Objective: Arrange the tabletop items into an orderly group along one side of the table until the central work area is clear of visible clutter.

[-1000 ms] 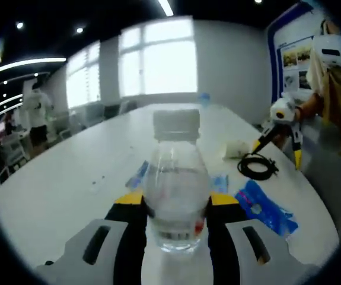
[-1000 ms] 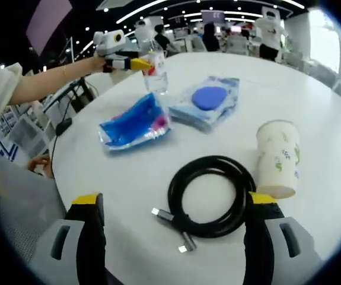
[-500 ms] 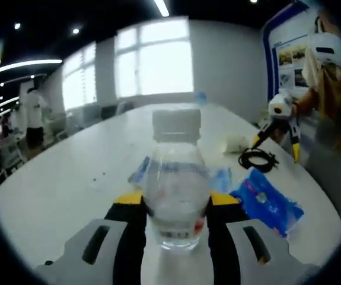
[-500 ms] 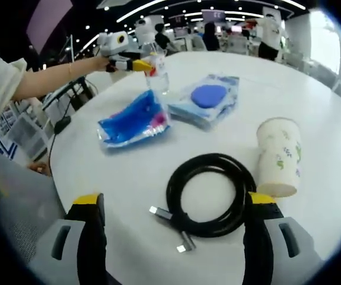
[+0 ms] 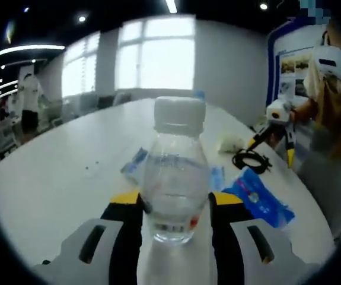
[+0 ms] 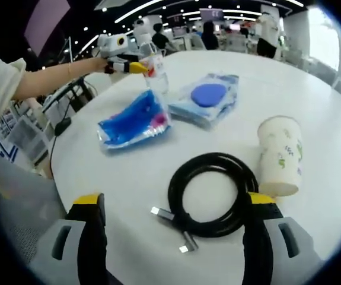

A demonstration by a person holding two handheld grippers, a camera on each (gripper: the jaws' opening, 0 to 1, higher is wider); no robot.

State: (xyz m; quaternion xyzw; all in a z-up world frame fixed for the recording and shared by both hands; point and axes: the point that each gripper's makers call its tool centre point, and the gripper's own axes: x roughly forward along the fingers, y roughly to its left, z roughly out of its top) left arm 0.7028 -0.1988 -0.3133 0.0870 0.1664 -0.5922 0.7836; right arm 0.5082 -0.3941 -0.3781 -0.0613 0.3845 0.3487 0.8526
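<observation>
Left gripper fingers clamp a clear white-capped plastic bottle; right gripper fingers (spread wide, empty) flank a coiled black cable.

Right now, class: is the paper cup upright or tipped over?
Upside down: the cup stands on its wide rim, narrow base on top.

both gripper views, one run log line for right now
left gripper: shut on clear plastic water bottle | right gripper: open, astride coiled black cable | white paper cup: upright

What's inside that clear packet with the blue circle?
A round blue pad shows through the clear packet; what lies beneath the pad inside is hidden.
</observation>
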